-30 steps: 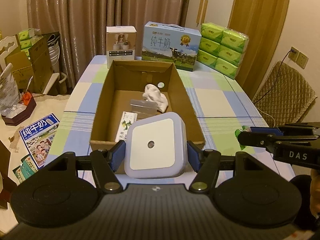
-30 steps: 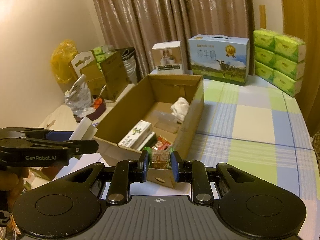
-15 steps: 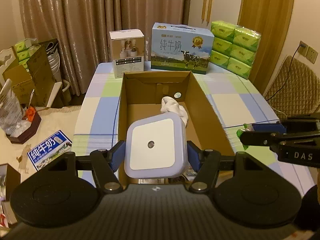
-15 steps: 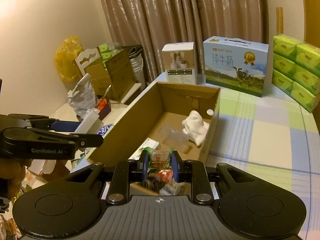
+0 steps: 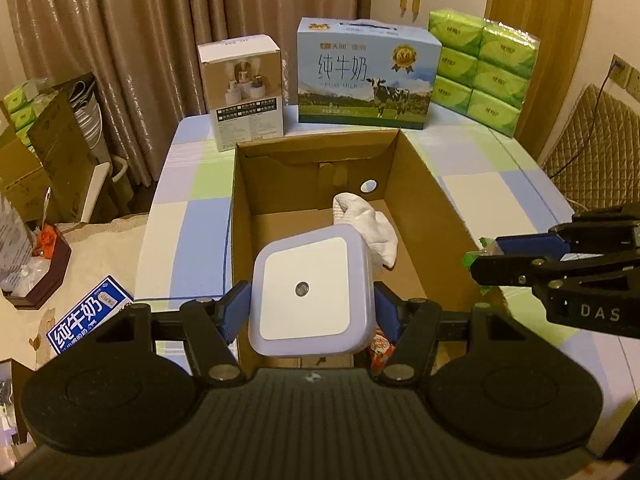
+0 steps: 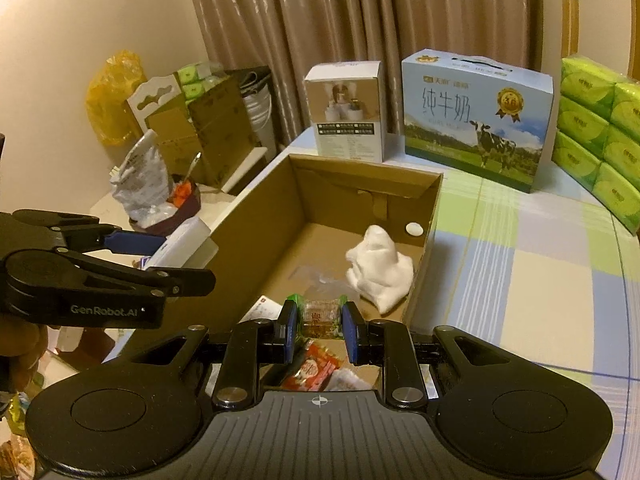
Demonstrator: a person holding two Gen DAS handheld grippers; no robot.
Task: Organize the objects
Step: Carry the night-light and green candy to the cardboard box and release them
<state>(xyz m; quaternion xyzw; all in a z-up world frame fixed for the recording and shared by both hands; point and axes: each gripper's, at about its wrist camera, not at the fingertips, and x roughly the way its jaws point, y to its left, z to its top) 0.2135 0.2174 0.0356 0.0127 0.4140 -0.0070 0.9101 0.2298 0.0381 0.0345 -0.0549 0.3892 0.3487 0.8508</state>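
Observation:
My left gripper (image 5: 312,310) is shut on a square white night light (image 5: 310,294), held over the near end of the open cardboard box (image 5: 434,204). My right gripper (image 6: 319,326) is shut on a small wrapped candy (image 6: 318,317) with green ends, above the box's (image 6: 424,248) near part. Inside the box lie a white sock (image 6: 380,268), a clear plastic piece (image 6: 316,276), red snack packets (image 6: 312,368) and a small white disc (image 6: 414,229). The right gripper (image 5: 500,264) shows at the right edge of the left wrist view, and the left gripper (image 6: 172,264) at the left of the right wrist view.
At the table's far edge stand a white product box (image 5: 244,92), a blue milk carton case (image 5: 366,74) and stacked green tissue packs (image 5: 480,68). Cardboard boxes (image 6: 208,132) and clutter fill the floor at the left. A quilted chair (image 5: 592,148) sits at the right.
Both grippers have moved forward over the box with their loads still held. The box's far end and sock now look closer in both views.

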